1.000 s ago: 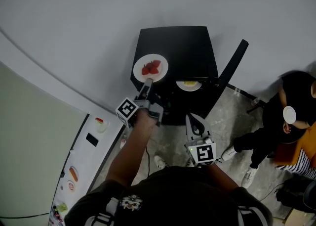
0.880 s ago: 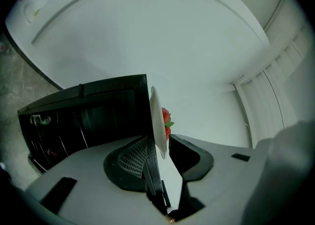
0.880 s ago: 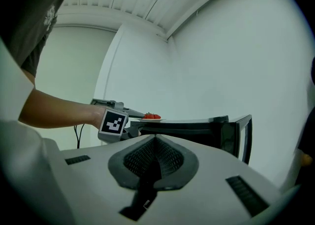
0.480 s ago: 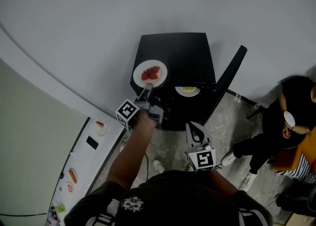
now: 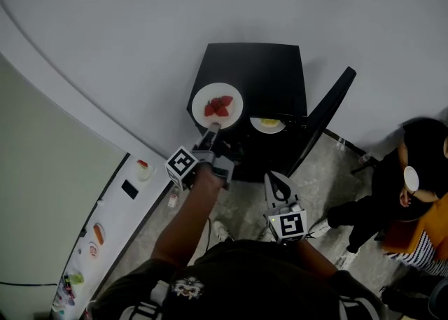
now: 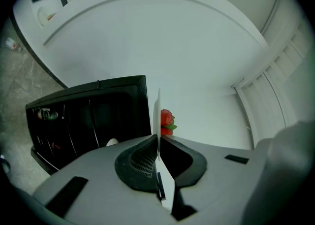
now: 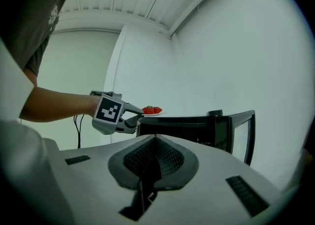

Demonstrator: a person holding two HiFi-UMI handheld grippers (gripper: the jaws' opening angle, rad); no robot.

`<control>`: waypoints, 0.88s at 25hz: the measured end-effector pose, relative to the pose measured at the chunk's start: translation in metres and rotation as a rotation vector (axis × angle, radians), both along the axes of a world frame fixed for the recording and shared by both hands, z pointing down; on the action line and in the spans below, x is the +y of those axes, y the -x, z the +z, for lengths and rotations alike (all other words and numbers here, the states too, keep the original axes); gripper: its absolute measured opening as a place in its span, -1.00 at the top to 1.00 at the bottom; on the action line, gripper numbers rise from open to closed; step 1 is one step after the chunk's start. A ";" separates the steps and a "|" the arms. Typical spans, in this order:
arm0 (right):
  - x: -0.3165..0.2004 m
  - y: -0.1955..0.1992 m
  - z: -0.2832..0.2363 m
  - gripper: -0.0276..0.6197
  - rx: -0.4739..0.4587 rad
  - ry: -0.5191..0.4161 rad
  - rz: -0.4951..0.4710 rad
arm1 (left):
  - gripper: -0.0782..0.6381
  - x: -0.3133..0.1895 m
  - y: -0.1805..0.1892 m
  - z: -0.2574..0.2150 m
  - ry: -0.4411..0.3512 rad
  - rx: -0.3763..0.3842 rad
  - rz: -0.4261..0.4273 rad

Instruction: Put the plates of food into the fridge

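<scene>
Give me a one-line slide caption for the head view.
Left gripper, jaws just closed on the rim of the strawberry plate over the black fridge; right gripper shut, empty.

Black fridge (image 5: 255,73) stood on speckled floor (image 5: 336,164), just ahead of both tongs. Its door (image 5: 325,112) hung open on the right tongs' side. On the fridge's flat top, at the corner nearest the left tongs (image 5: 212,129), was a white plate of strawberries (image 5: 218,105), overhanging the edge toward them. Those tongs had just been closing and pinched the plate's near rim. Could not tell whether the plate touched the top. A second plate (image 5: 268,124) with yellow food sat lower, apparently on a shelf inside the fridge, ahead of the closed right tongs (image 5: 274,180).
</scene>
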State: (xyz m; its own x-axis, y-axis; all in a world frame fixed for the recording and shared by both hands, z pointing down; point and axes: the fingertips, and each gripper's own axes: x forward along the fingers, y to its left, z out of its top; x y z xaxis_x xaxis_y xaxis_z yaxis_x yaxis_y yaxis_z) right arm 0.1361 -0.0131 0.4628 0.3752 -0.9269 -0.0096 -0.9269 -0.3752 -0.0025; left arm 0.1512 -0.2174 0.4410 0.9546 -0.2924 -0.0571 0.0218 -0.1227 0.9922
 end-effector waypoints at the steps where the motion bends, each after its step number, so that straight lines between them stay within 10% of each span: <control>1: 0.006 0.003 0.002 0.84 0.001 0.002 -0.012 | 0.69 0.009 0.008 0.001 0.004 0.007 -0.008; 13: 0.005 0.011 0.012 0.84 0.001 0.025 -0.110 | 0.69 0.055 0.068 0.010 0.041 0.074 -0.079; 22: 0.003 -0.005 0.027 0.84 -0.013 0.081 -0.092 | 0.69 0.065 0.086 0.075 0.076 -0.037 -0.088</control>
